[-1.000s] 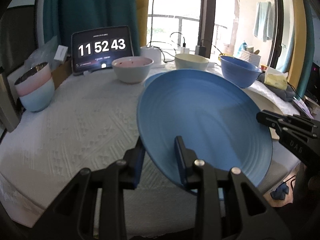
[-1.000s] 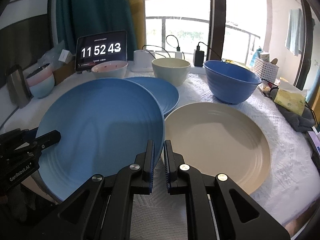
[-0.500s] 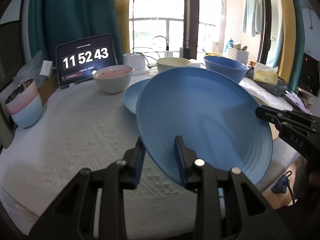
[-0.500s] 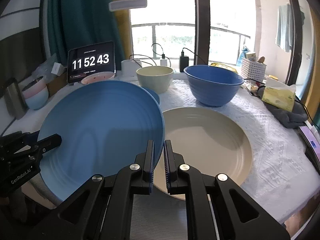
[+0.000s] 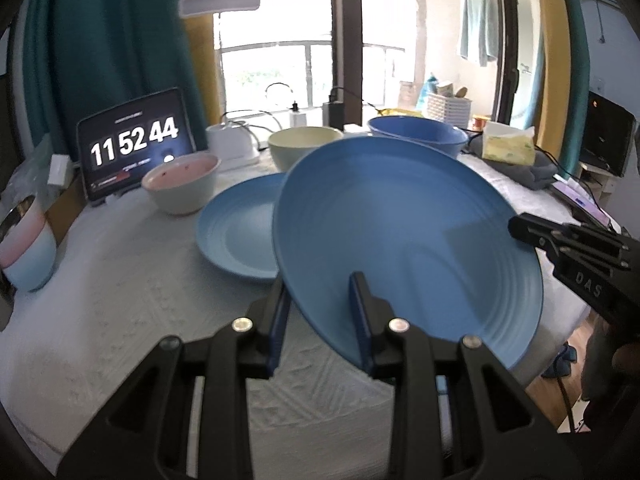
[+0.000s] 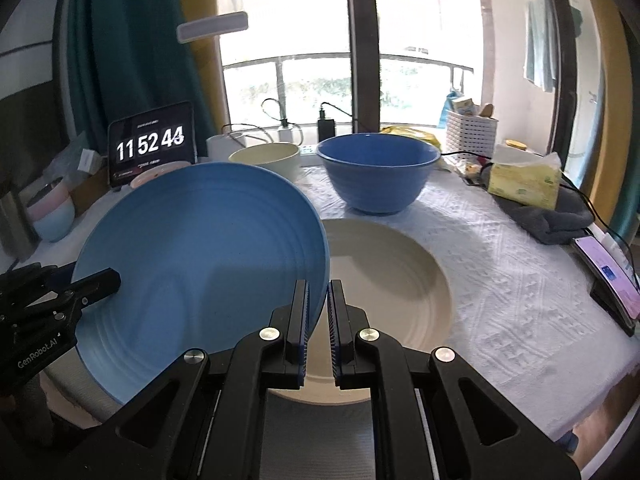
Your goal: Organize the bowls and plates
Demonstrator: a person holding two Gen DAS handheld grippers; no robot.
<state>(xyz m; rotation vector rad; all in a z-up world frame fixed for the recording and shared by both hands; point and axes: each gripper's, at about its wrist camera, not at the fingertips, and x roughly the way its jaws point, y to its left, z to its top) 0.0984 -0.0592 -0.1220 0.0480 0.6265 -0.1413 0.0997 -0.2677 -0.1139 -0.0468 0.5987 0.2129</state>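
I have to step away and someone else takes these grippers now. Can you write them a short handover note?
Left gripper and right gripper each clamp an edge of the large blue plate, held tilted above the table.
On the cloth: small blue plate, cream plate, pink bowl, cream bowl, blue bowl.
Done: plate lifted.
Left: set it down, perhaps on a plate; gather bowls.

Blue plate [image 5: 400, 232] matt, maybe plastic; tablecloth [image 6: 520, 280] embossed.
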